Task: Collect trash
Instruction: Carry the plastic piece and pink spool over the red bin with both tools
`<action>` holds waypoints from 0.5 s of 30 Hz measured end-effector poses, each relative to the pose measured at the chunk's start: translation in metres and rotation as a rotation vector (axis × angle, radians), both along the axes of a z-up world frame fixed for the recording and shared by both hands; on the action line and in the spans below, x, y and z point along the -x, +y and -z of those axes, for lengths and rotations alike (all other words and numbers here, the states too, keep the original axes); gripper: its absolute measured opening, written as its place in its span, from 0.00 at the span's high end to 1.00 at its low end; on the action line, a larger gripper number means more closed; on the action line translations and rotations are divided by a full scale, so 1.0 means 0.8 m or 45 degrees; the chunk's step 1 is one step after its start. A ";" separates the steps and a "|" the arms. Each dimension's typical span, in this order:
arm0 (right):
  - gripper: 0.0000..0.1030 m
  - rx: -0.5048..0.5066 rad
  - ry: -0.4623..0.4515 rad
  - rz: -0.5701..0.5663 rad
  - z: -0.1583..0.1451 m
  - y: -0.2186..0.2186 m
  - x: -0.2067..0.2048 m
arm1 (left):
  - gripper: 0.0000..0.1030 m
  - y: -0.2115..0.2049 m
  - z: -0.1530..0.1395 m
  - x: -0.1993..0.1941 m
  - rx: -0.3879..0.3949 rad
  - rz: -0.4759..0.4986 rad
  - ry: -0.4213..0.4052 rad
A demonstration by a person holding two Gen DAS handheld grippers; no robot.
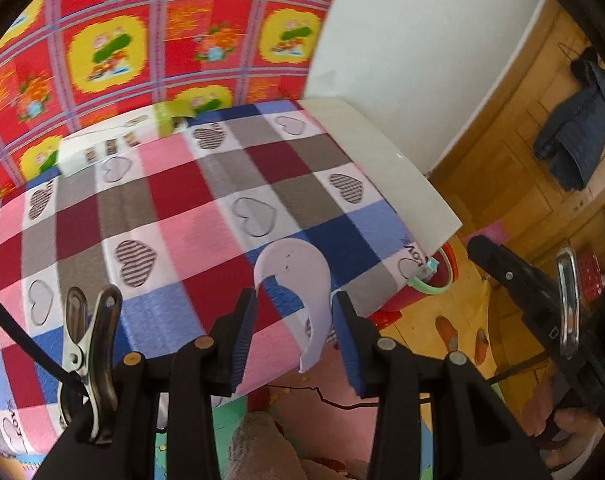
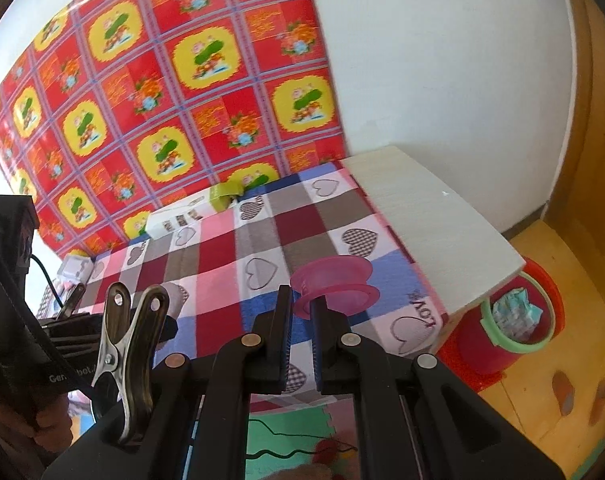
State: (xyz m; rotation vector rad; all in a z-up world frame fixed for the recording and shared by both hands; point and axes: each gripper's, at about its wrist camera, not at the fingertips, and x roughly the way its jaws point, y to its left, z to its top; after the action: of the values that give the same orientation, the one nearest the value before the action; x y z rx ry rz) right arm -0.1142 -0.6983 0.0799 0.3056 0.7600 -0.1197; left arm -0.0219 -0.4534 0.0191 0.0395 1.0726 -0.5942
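A red-and-yellow patterned wall hanging (image 2: 162, 92) fills the upper left above the desk (image 2: 434, 216) in its checked heart-print cloth (image 1: 190, 216). At lower right a red plastic trash bin (image 2: 502, 344) stands beside the desk. The left hand-held gripper (image 1: 294, 320) clamps a torn white plastic fragment (image 1: 298, 272); the right hand-held gripper (image 2: 301, 312) pinches a pink plastic spool (image 2: 334, 284).

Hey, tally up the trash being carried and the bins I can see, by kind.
White broken plastic piece, between the left gripper's fingers: 1
Pink plastic spool, in the right gripper: 1
Red bin with green rim: 1
Total: 3
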 end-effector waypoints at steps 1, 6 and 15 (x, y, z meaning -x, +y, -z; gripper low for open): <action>0.91 0.000 0.001 0.012 0.001 -0.006 0.001 | 0.61 -0.006 0.001 -0.001 0.001 0.014 0.003; 0.91 -0.007 0.022 0.067 0.007 -0.030 0.000 | 0.61 -0.041 0.008 -0.013 0.000 0.082 0.024; 0.91 -0.024 0.054 0.162 0.025 -0.069 -0.018 | 0.61 -0.095 0.019 -0.057 0.015 0.192 0.049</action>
State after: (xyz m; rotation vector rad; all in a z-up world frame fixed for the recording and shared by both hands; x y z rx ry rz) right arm -0.1001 -0.7533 0.0601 0.3705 0.7836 -0.2400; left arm 0.0235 -0.5294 0.0038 0.0999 1.1098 -0.7395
